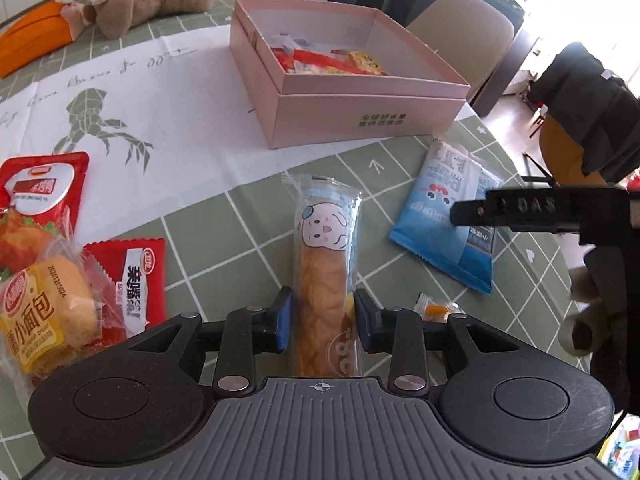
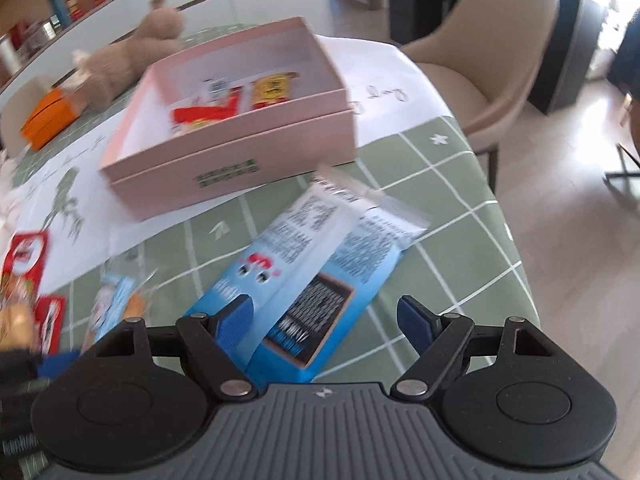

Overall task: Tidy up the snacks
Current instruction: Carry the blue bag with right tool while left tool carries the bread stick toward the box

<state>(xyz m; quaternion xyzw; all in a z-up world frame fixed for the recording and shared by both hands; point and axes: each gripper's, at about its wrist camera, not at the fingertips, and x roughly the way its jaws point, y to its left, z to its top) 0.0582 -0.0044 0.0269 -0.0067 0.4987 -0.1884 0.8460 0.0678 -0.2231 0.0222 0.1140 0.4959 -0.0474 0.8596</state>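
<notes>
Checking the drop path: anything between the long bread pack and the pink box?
Only bare tablecloth between the bread pack and pink box, per left wrist view.

My left hand-held gripper [image 1: 323,318] tilts steeply downward, blue pads [image 1: 283,318] standing a narrow gap apart, not quite pressing on what lies between them. My right hand-held gripper [image 2: 326,328] is pitched down too, jaws spread wide, one pad [image 2: 236,322] low and near, the other [image 2: 416,326] well clear.
</notes>
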